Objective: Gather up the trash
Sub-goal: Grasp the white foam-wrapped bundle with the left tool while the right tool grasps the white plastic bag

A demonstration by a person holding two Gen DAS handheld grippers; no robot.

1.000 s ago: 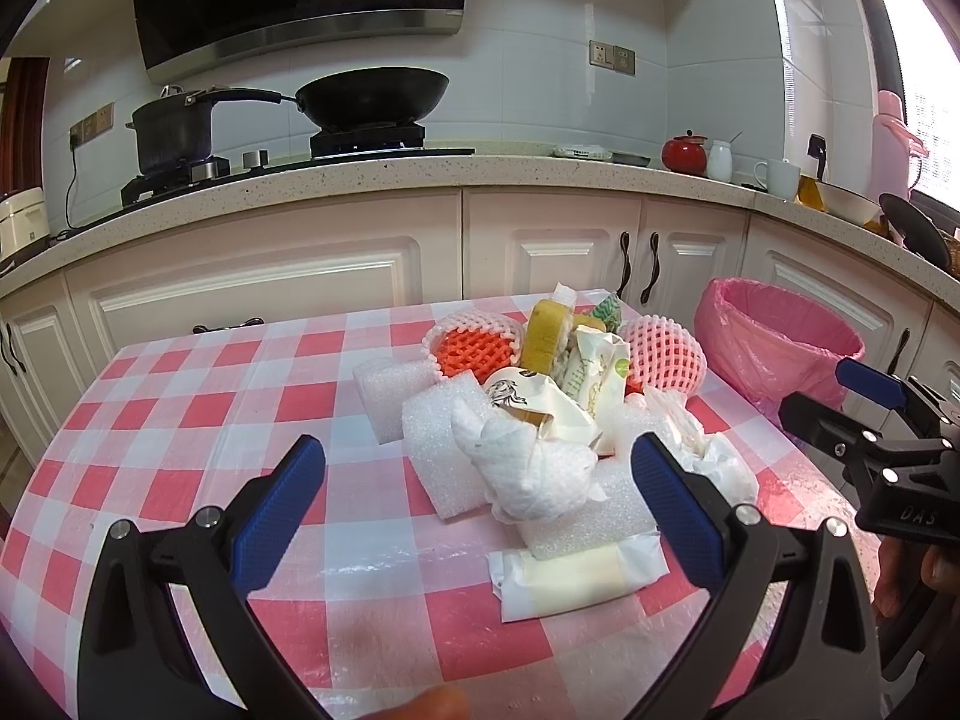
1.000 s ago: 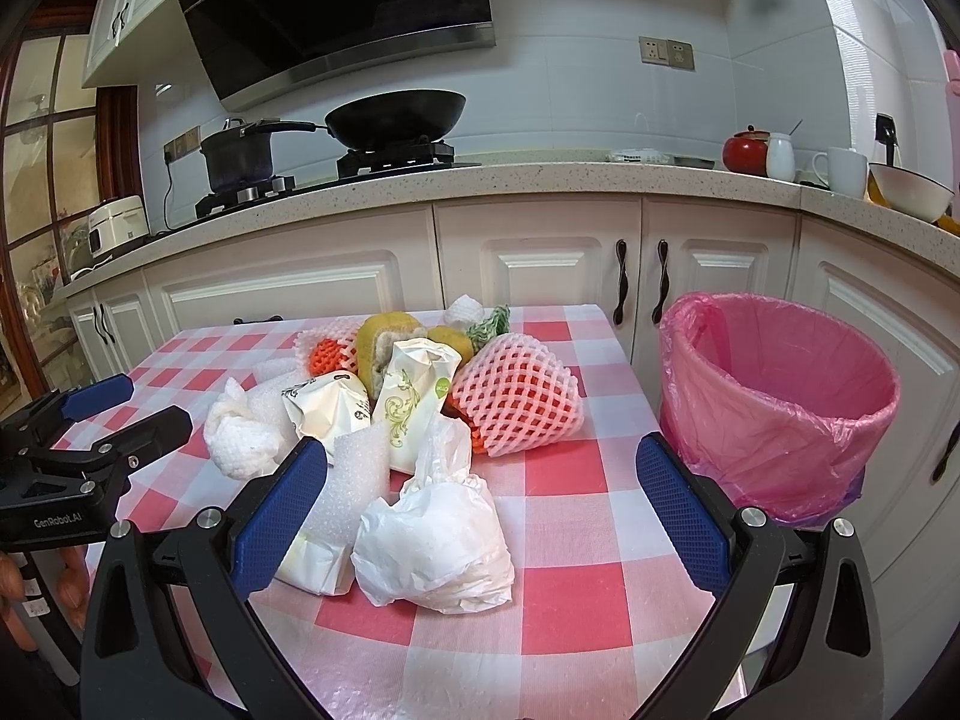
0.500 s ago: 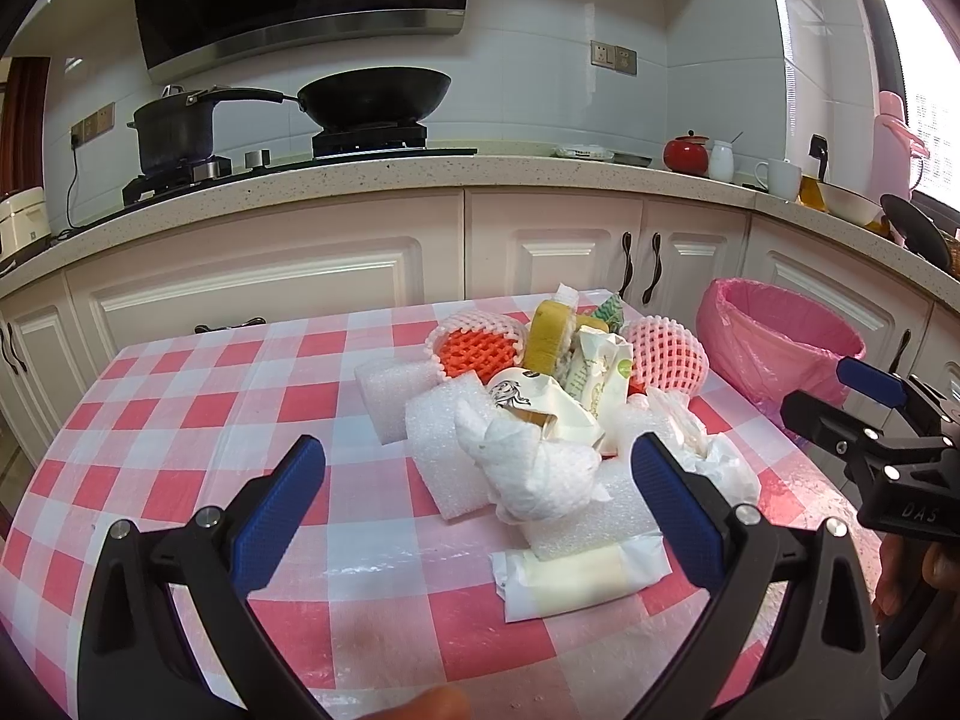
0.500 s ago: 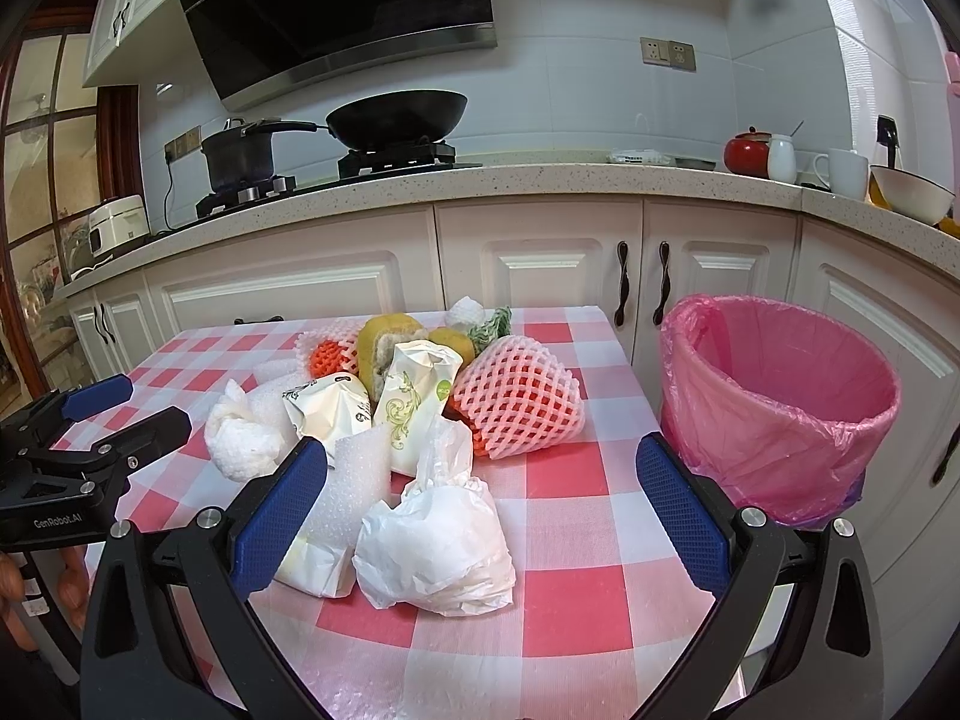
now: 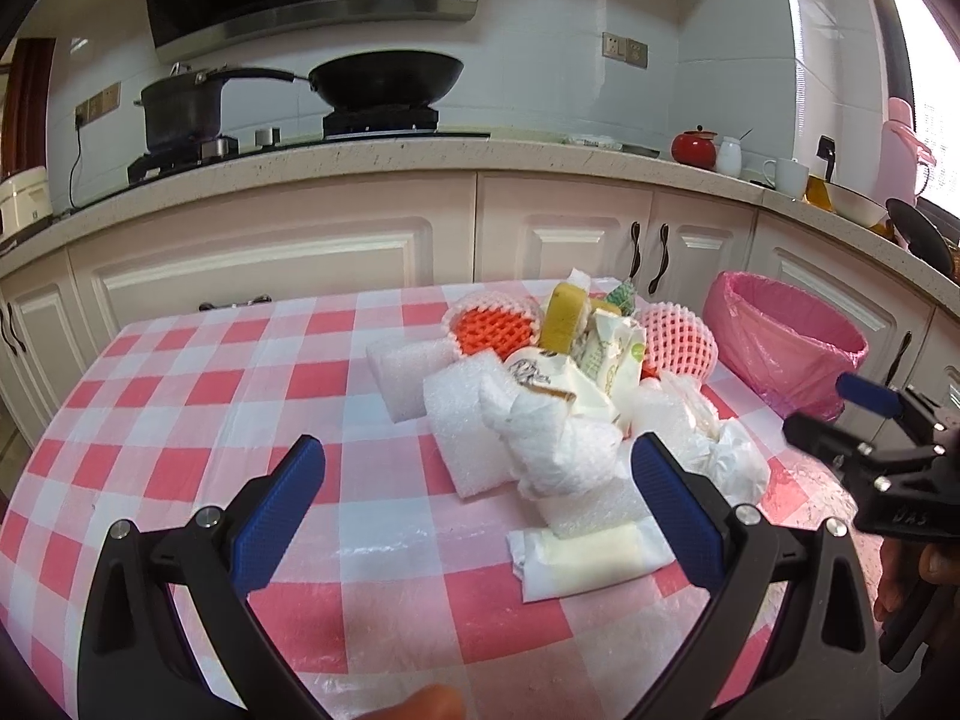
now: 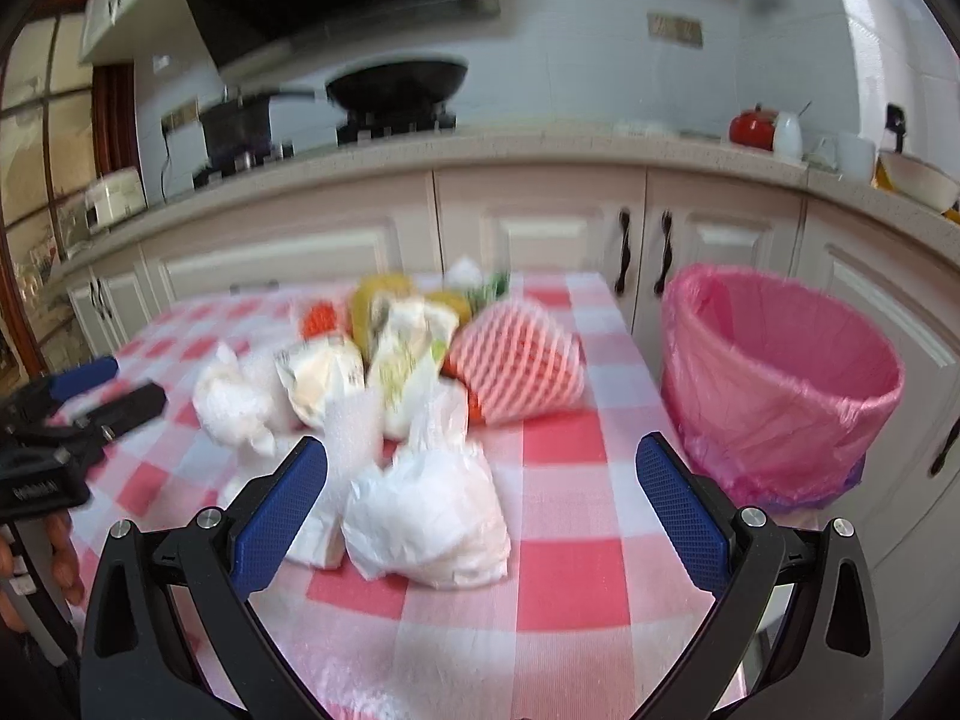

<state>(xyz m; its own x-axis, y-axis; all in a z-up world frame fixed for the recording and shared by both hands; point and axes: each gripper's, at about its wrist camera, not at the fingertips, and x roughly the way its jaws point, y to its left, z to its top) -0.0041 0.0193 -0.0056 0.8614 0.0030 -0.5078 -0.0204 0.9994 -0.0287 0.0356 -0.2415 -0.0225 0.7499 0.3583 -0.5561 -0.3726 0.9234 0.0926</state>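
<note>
We see a checked table point(image 5: 180, 396) w/ a trash pile point(image 5: 576, 396) at its far right part. A pink-lined bin point(image 6: 780, 384) stands off the table's right edge, near the pile. Our left gripper point(image 5: 474, 504) is wide open, holding nothing, pile just beyond. Our right gripper point(image 6: 480, 504) is also wide open and empty, a white bag point(image 6: 432, 516) betw. its fingers, untouched. Right view is blurred.
</note>
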